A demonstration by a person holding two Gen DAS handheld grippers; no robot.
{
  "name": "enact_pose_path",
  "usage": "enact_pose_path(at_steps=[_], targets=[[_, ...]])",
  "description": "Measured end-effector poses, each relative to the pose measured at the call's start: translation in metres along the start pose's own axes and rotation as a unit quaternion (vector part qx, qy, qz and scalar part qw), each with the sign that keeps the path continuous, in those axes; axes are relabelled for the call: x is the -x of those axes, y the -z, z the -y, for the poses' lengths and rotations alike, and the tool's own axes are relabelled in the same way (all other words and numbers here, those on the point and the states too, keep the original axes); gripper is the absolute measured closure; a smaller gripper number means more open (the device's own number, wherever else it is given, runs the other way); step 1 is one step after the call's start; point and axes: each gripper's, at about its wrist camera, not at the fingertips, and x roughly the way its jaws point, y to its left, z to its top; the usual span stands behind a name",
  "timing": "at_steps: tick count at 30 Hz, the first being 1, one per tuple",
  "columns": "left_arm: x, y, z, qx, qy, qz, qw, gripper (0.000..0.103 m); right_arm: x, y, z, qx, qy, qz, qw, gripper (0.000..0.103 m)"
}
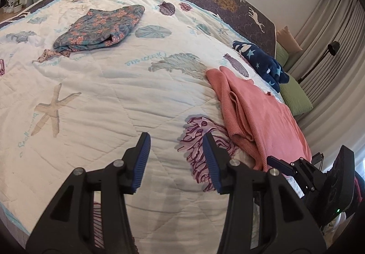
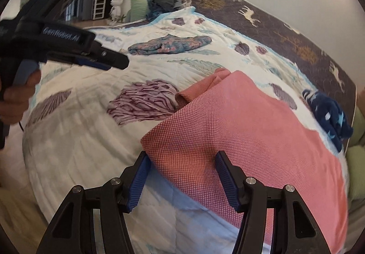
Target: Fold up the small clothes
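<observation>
1. Pink top lies rumpled on the quilt, filling the lower right of the right wrist view; in the left wrist view it sits at the right edge of the frame.
2. Right hand-held gripper is right at it: jaws spread, the top's near corner lying between the blue pads, not pinched as far as I can see.
3. Left hand-held gripper is spread too, with nothing between its jaws, only quilt and a purple coral print below.
4. The key relation: the top lies to the right of the left gripper, just beside it, and its long axis runs from lower right up towards frame centre. The right hand is clearly the nearer one.
5. Both grippers tilt down at the bed. A hand grips the left tool at the left edge of the right view.
6. Floral garment and navy star garment wait farther up the bed.
</observation>
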Motion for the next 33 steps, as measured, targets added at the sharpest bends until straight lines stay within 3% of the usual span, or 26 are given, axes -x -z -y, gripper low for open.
enact_pose_path(at_steps=[5, 7, 13, 16, 17, 21, 27, 29, 33], targets=[[-0.011, -0.003, 0.002, 0.001, 0.014, -0.011, 0.9998, 0.054, 0.001, -0.006, 0.006, -0.023, -0.009, 0.006, 1.0, 0.072], [-0.016, -0.005, 0.004, 0.002, 0.021, -0.016, 0.9997, 0.054, 0.002, -0.008, 0.006, -0.025, -0.013, 0.008, 1.0, 0.077], [-0.018, -0.009, 0.014, -0.015, 0.028, -0.016, 0.9994, 0.054, 0.012, -0.008, 0.016, -0.049, -0.056, 0.01, 0.997, 0.076], [-0.02, -0.006, 0.015, -0.012, 0.027, -0.02, 0.9994, 0.054, 0.018, -0.003, 0.007, -0.021, -0.039, 0.017, 0.999, 0.058], [-0.02, -0.005, 0.015, -0.011, 0.026, -0.021, 0.9994, 0.054, 0.019, -0.001, 0.001, -0.005, -0.028, 0.018, 0.999, 0.057], [-0.015, -0.002, 0.016, -0.01, 0.024, -0.022, 0.9994, 0.054, 0.011, 0.007, -0.017, 0.042, 0.012, 0.006, 0.999, 0.057], [-0.009, -0.005, 0.014, 0.002, 0.02, -0.017, 0.9997, 0.054, 0.002, 0.002, -0.029, 0.074, 0.109, 0.042, 0.99, 0.058], [-0.008, -0.007, 0.014, 0.004, 0.022, -0.015, 0.9996, 0.054, 0.007, -0.001, -0.023, 0.056, 0.109, 0.054, 0.991, 0.068], [-0.012, -0.01, 0.016, 0.006, 0.031, -0.021, 0.9993, 0.054, 0.035, -0.003, 0.0, -0.004, 0.085, 0.098, 0.992, 0.072]])
